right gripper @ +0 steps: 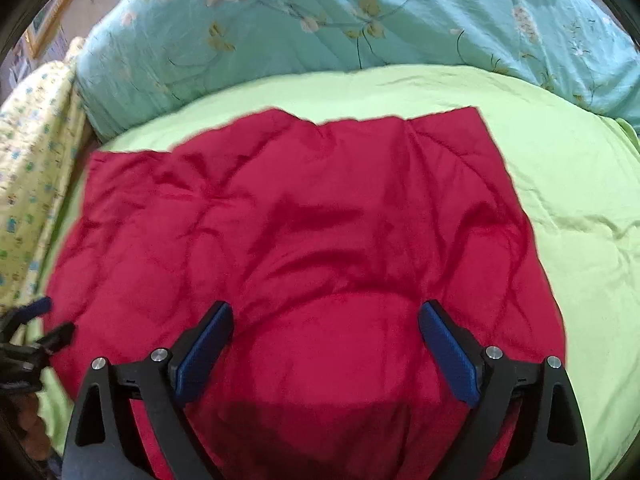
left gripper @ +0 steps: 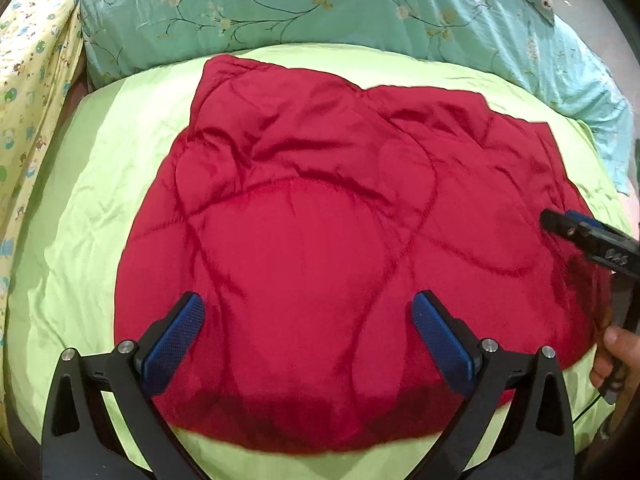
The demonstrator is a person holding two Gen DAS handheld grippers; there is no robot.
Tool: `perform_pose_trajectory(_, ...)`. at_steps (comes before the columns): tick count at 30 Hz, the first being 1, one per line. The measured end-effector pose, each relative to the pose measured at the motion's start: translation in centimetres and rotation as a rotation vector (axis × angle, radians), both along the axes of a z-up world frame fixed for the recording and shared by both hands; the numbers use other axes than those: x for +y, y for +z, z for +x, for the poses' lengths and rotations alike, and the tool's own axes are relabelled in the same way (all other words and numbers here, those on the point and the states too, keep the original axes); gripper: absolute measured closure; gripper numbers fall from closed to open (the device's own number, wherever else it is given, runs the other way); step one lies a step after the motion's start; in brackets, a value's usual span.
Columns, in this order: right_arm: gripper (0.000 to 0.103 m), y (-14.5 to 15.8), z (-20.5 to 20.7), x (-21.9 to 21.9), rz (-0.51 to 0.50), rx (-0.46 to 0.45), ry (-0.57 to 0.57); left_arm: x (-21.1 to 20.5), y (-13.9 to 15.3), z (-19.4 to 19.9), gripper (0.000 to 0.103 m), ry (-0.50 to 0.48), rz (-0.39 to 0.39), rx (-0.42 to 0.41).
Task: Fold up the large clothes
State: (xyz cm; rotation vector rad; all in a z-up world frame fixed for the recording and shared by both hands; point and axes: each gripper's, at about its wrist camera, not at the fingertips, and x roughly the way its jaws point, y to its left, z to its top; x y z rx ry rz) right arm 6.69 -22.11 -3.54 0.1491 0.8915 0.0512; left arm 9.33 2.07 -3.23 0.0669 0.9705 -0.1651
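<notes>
Garment, red, quilted (left gripper: 320, 248), type not determinable: no sleeves, collar or fastening are visible, and its near edge is cut off behind the gripper frames in both views. It lies spread and roughly rectangular on a lime-green bedsheet (left gripper: 80, 240), the surface puffy with curved stitched seams and soft creases; the fabric has a slight sheen. Left gripper (left gripper: 308, 332), black frame with blue textured pads, is spread wide over the near part of the garment, pinching nothing. Right gripper (right gripper: 325, 344), same build, is likewise spread wide above the garment with nothing between its pads; seen from the left wrist it enters at the right edge, mostly cropped. Turquoise floral quilt (right gripper: 320, 32), bunched along the far side of the bed. Yellow cartoon-print cloth (left gripper: 36, 80) at far left, partly out of frame. Picture frame (right gripper: 44, 24) at far left, blurred.
</notes>
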Motion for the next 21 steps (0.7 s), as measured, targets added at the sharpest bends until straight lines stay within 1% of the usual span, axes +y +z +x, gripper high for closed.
perform_pose_trajectory(2,0.007,1.2,-2.2,0.5,0.008,-0.016,0.036,0.2,0.1,-1.0,0.0,-0.018,-0.014,0.012)
perform_pose_trajectory(4,0.007,1.5,-3.9,1.1,-0.023,-0.004,0.059,0.1,-0.1,-2.2,0.0,-0.039,-0.006,0.019)
perform_pose_trajectory(8,0.007,0.8,-6.9,1.1,-0.073,0.032,0.067,-0.2,-0.7,-3.9,0.0,-0.057,0.025,0.029)
perform_pose_trajectory(12,0.007,-0.7,-7.7,0.5,-0.073,0.061,0.061,-0.4,-1.7,-3.9,0.0,-0.057,0.041,0.043)
perform_pose_trajectory(17,0.006,-1.8,-7.3,0.3,-0.06,0.052,0.055,-0.6,-2.3,-3.3,0.0,-0.06,0.041,0.042)
perform_pose_trajectory(19,0.006,-1.7,-7.2,0.4,-0.061,0.058,0.044,-0.5,-2.6,-2.9,0.0,-0.059,0.035,0.049)
perform_pose_trajectory(21,0.009,-0.6,-7.8,1.0,-0.074,0.041,0.042,-0.4,-2.8,-2.7,0.0,-0.059,0.03,0.051)
